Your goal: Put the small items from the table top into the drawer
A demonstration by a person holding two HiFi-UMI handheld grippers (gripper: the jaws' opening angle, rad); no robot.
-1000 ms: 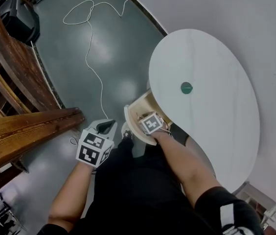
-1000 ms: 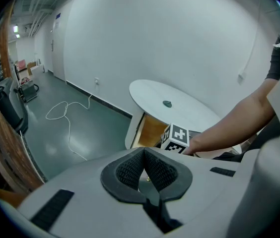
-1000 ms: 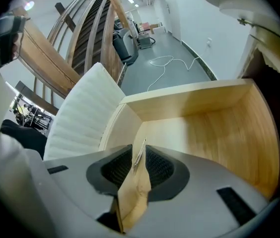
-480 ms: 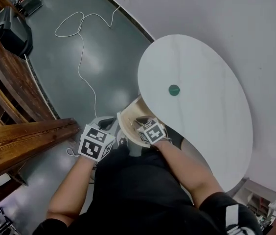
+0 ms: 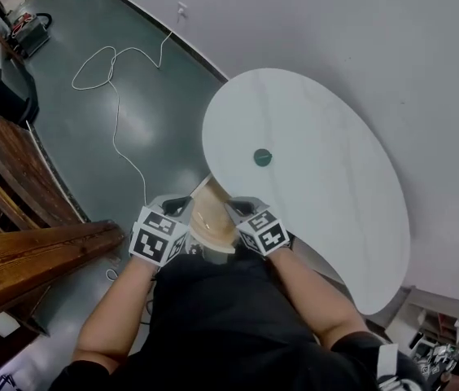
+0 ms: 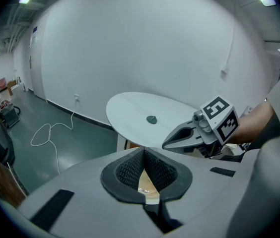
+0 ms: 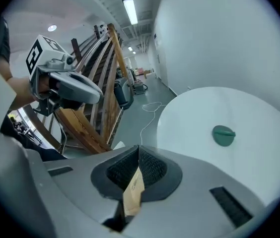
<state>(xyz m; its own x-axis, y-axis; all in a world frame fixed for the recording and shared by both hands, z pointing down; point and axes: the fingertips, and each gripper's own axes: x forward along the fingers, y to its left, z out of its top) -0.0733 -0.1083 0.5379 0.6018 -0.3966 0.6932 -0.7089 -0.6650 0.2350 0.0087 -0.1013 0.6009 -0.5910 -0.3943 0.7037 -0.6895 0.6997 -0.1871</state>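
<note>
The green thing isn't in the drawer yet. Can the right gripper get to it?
Probably yes. The white table is bare between the right gripper and the green thing, so nothing blocks the way. Its jaws have just closed on nothing and would need to open first.

Green disc point(image 5: 263, 156), white table point(image 5: 335, 194), dark teal floor point(image 5: 132, 112)

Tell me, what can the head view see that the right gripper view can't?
Only the head view shows the right gripper from outside, with its marker cube, and the person's right forearm. Only the right gripper view shows the ceiling lights and that gripper's own shut jaws up close. Both show the white table, the green item on it, the left gripper, the floor cable and the wooden stairs.
</note>
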